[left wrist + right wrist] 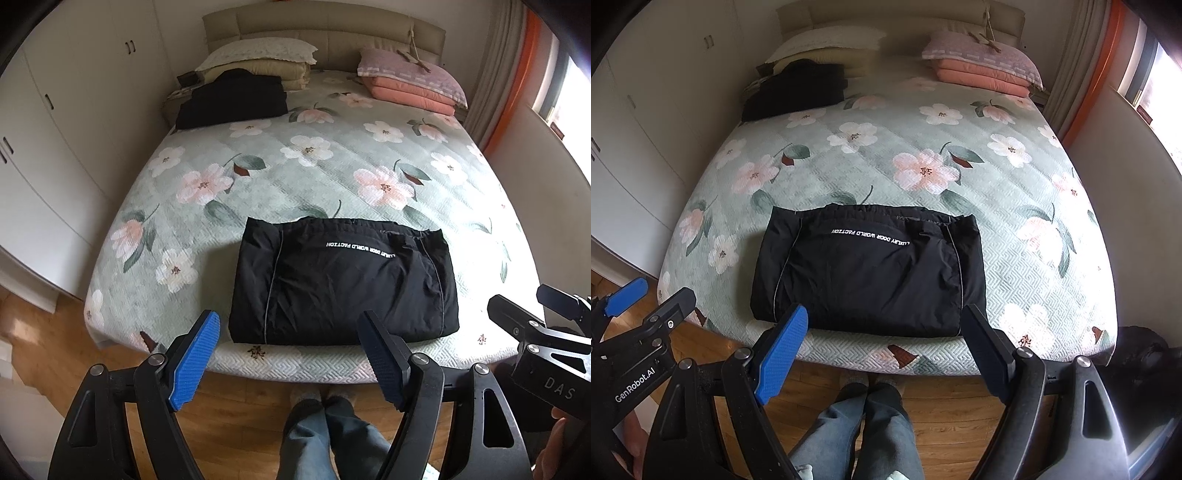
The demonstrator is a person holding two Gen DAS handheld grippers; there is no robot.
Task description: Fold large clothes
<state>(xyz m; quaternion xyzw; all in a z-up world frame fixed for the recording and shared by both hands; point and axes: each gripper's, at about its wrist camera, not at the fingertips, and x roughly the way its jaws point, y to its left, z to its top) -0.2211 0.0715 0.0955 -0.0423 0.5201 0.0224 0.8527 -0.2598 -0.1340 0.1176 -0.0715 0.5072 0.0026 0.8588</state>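
On bedspread (1015, 258), folded black garment (868, 273) lettered "LUXURY DOOR WORLD FACTION"; left tongs (291, 354) and right tongs (886, 347) both agape, empty.

Black claws, blue pads, jeans below

Each claw (290, 354) (890, 350) has black arms with silver screws, one blue ribbed pad (195, 360), one dark; white lettering. Blue jeans (860, 432), grey socks.

The bed (303, 173) wears a pale green floral quilt. A folded black jacket (343, 284) lies near its foot edge. At the head lie black clothes (232, 98), cream pillows (258, 59) and pink bedding (410, 83).
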